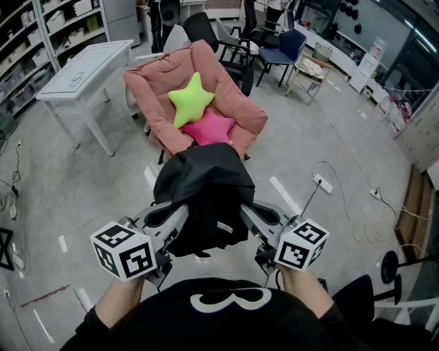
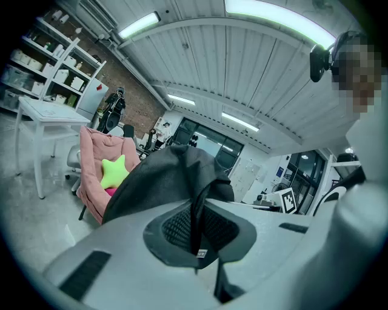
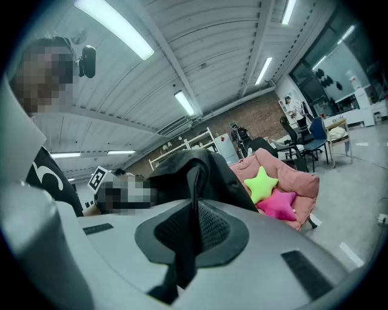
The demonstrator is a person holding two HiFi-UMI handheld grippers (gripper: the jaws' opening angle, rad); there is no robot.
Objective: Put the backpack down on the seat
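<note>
Black backpack (image 1: 206, 195) hangs in the air, short of the pink seat (image 1: 243, 110). Left claw (image 2: 197, 236) clenched on a strap; right claw (image 3: 191, 233) likewise. Pickup done. Left: carry forward and lower onto the seat, beside 2 star cushions (image 1: 191, 99).

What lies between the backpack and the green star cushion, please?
In the head view, the pink star cushion lies between the backpack and the green star cushion.

Bright ceiling tubes (image 2: 273, 15) overhead; fisheye edges dark, perhaps slightly soft.
</note>
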